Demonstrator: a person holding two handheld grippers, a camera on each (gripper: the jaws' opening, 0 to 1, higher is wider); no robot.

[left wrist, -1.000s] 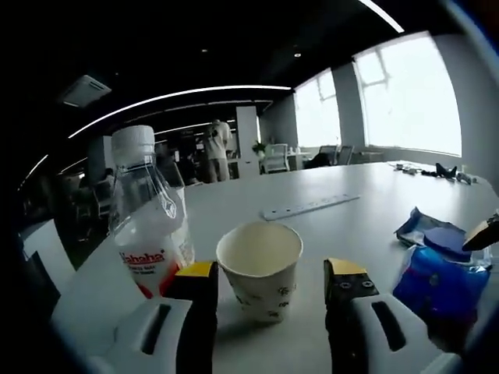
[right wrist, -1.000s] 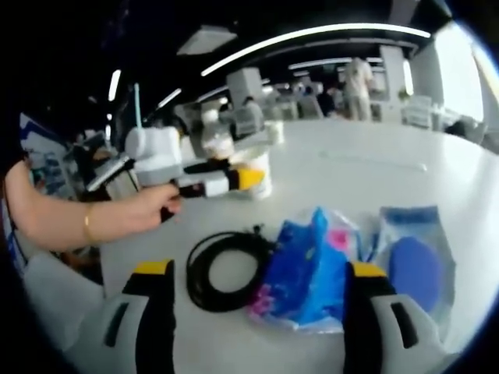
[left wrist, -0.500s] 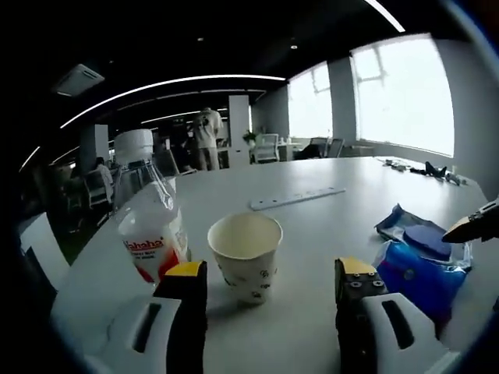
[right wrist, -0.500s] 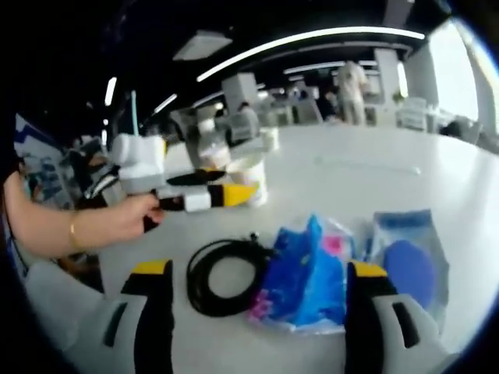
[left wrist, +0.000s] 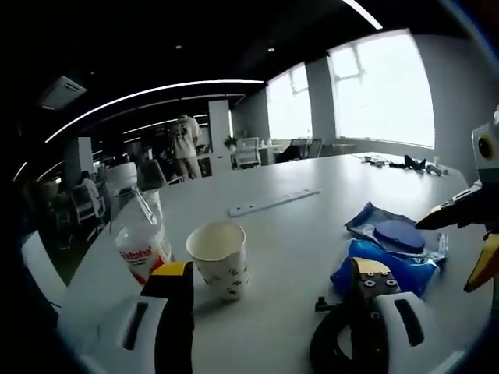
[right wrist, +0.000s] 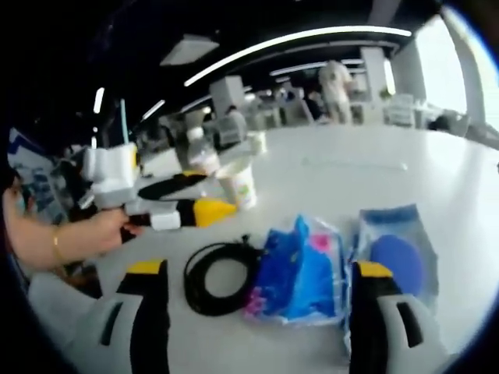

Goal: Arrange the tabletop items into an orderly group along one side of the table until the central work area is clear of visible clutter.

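your left gripper point(left wrist: 269, 300) has its jaws wide apart and holds nothing; it hangs low over the white table point(left wrist: 296, 226), just in front of the paper cup point(left wrist: 218, 259). going from left to right in the left gripper view: a clear plastic water bottle point(left wrist: 140, 238) with a white cap and red label stands at the table edge, the cup stands just beside it, upright and empty, then a coiled black cable point(left wrist: 331, 347) lies near your right jaw, then a crinkled blue plastic pouch point(left wrist: 386, 261) and, behind it, a clear packet with a round blue item point(left wrist: 398, 234) inside. a long flat white strip point(left wrist: 273, 202) lies further back.

in the right gripper view your right gripper point(right wrist: 257, 312) is also open and empty, above the cable point(right wrist: 218, 273) and the pouch point(right wrist: 300, 269).

i judge that the bottle and cup already form the start of a group at the edge, while cable, pouch and packet remain in the middle. the next move calls for closing on one of these; the soft, slippery film needs a firm pinch, the cable may uncoil.
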